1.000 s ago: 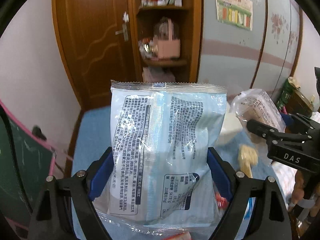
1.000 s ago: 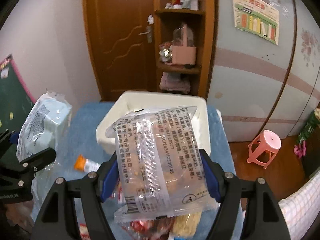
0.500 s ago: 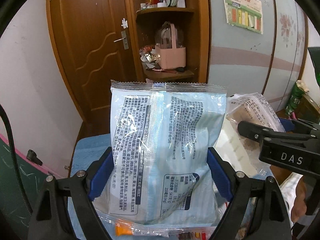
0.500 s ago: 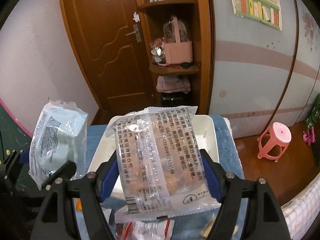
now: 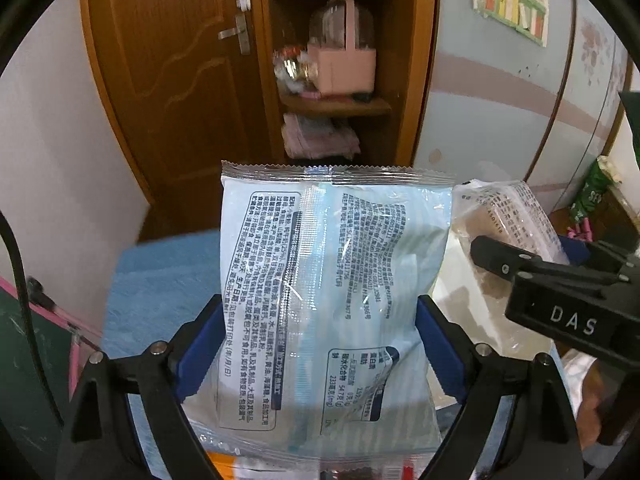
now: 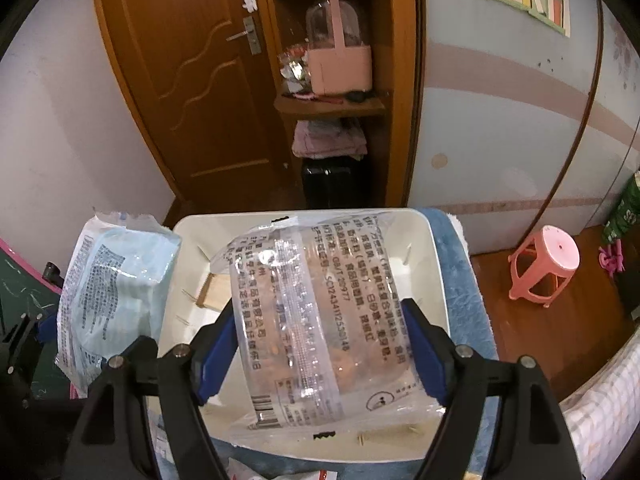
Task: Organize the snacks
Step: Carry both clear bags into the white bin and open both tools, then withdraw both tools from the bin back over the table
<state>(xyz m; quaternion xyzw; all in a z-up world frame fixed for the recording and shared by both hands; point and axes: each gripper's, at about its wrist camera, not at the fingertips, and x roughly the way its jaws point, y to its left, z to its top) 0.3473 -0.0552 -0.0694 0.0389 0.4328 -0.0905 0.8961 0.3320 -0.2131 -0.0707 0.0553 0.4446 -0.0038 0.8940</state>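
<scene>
My left gripper (image 5: 318,344) is shut on a light blue snack bag (image 5: 332,292) and holds it upright above the blue cloth (image 5: 160,280). The same bag shows at the left of the right wrist view (image 6: 116,300). My right gripper (image 6: 320,348) is shut on a clear snack bag (image 6: 320,320) with brown pieces inside, held over the white bin (image 6: 434,264). That clear bag (image 5: 508,216) and the right gripper's black body show at the right of the left wrist view. The bin's floor is mostly hidden by the clear bag.
A small wooden block (image 6: 214,294) lies in the bin's left part. More snack packets (image 5: 248,464) lie on the cloth below the grippers. A wooden door (image 6: 192,80) and shelf with a pink basket (image 6: 340,64) stand behind. A pink stool (image 6: 546,266) is at the right.
Both grippers have moved forward with their bags. The right gripper's clear bag now hangs over the white bin. The left gripper's blue bag has come up beside the bin's left edge.
</scene>
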